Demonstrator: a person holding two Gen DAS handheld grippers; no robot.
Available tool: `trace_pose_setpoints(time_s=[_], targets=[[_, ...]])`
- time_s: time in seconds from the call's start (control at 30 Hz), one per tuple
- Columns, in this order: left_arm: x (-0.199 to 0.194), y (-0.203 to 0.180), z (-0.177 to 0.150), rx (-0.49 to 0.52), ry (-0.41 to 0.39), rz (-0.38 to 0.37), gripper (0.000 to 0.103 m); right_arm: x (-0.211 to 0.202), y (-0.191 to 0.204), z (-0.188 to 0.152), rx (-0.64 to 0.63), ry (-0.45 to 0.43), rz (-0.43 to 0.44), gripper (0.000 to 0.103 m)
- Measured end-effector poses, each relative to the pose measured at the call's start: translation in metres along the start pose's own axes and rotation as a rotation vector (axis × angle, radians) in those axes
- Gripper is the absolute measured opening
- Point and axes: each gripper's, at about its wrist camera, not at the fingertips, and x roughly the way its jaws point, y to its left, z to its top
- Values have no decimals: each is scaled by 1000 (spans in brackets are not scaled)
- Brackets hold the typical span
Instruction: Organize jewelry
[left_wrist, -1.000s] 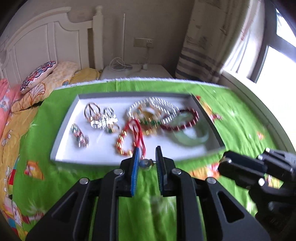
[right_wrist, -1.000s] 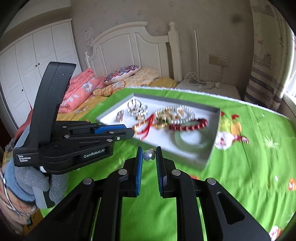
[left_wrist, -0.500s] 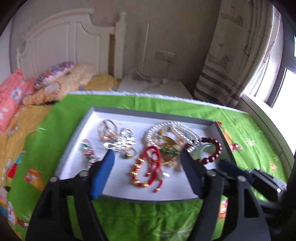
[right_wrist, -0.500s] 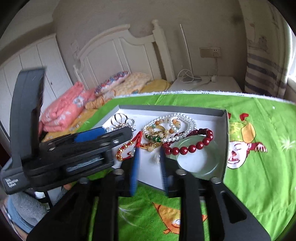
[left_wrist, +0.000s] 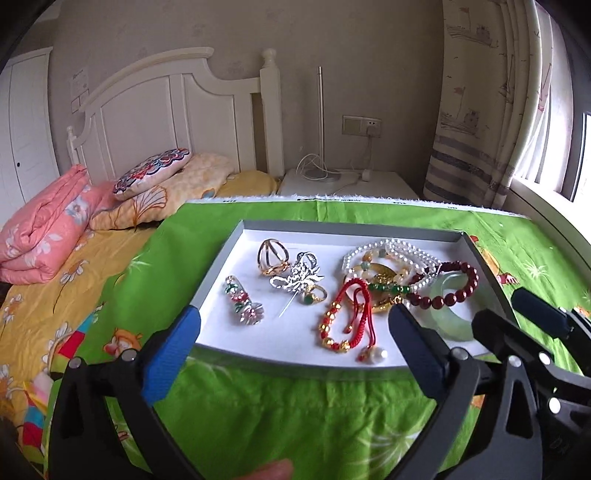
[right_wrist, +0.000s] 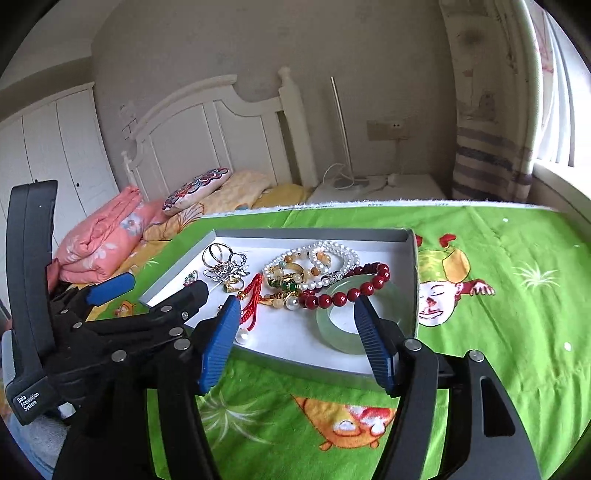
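Observation:
A grey tray with a white floor (left_wrist: 221, 254) (right_wrist: 402, 236) lies on the green blanket. It holds a red cord bracelet with gold beads (left_wrist: 345, 314), a pearl earring (left_wrist: 376, 355) (right_wrist: 242, 335) near the front edge, a dark red bead bracelet (left_wrist: 447, 291) (right_wrist: 343, 291), a pale green jade bangle (left_wrist: 448, 314) (right_wrist: 341, 325), a pearl strand (left_wrist: 391, 254), a silver brooch (left_wrist: 299, 277), a gold hoop ring (left_wrist: 271, 256) and a flowered hair clip (left_wrist: 243, 301). My left gripper (left_wrist: 291, 345) is open and empty before the tray. My right gripper (right_wrist: 295, 341) is open and empty over the tray's front edge.
The green cartoon blanket (left_wrist: 295, 417) covers the bed. Pillows (left_wrist: 155, 173) and a folded pink quilt (left_wrist: 44, 229) lie at the left by the white headboard. A white nightstand (left_wrist: 347, 182) with cables stands behind. A striped curtain (left_wrist: 476, 122) and window are at the right.
Both grippers were shut, a pearl earring between them. Both opened wide; the earring now lies at the tray's front. The cameras rose and pulled back.

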Motion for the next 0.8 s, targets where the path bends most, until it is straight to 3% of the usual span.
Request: trace_pose_setpoints(time_s=[0.27, 0.8], targets=[[-10, 14, -5, -45, 13, -16, 101, -10, 6, -1, -35, -12, -18, 68], [-12, 15, -10, -33, 18, -34, 101, -9, -9, -1, -2, 3, -52, 73]])
